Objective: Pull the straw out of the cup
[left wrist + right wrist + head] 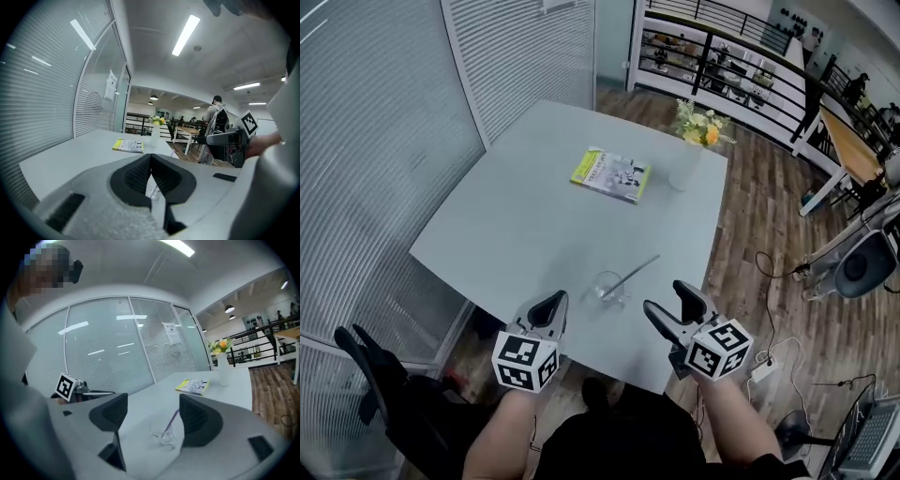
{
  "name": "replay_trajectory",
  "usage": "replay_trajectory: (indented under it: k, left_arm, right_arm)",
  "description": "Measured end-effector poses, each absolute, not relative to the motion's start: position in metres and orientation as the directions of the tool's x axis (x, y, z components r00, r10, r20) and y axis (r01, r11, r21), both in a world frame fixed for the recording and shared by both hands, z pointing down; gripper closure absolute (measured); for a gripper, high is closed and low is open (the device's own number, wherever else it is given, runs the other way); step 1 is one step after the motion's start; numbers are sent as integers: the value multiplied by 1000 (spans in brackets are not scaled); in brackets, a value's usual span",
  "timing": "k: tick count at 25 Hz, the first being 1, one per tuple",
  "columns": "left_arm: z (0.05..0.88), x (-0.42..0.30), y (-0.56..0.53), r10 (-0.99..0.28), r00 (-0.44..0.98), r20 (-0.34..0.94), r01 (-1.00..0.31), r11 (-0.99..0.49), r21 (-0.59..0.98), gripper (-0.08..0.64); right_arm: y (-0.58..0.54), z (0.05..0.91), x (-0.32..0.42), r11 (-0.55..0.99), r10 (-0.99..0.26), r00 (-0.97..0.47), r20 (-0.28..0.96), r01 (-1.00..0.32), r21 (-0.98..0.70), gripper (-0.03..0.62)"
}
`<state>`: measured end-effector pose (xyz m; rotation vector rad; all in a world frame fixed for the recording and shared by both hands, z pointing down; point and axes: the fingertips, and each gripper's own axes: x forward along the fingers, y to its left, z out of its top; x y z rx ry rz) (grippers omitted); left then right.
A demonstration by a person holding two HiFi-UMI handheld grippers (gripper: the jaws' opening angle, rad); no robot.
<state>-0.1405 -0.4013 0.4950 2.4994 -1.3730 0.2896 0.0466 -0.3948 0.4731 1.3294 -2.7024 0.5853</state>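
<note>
A clear glass cup (609,286) stands near the front edge of the grey table (516,225), with a pale straw (636,272) leaning out of it to the right. My left gripper (557,300) hovers just left of the cup, jaws shut with nothing between them. Just right of the cup, my right gripper (668,302) is open and holds nothing. In the right gripper view the cup (164,434) and straw (172,420) show ahead between the open jaws of the right gripper (152,411), apart from them. The left gripper view shows the left gripper (151,159) closed, a sliver of cup (152,191) beyond.
A yellow-green booklet (611,175) lies at mid-table, and a white vase (684,171) with flowers stands at the far right edge. A black chair (375,384) sits at the lower left. Cables and a power strip (761,371) lie on the wooden floor at right.
</note>
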Motion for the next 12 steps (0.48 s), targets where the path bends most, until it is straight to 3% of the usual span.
replay_trajectory:
  k: [12]
  left_arm:
    - [551,-144,-436,-776,507,376,-860,-487,154,552]
  right_arm:
    - [-439,548,34,564,-691,-653,310,-755,-335,232]
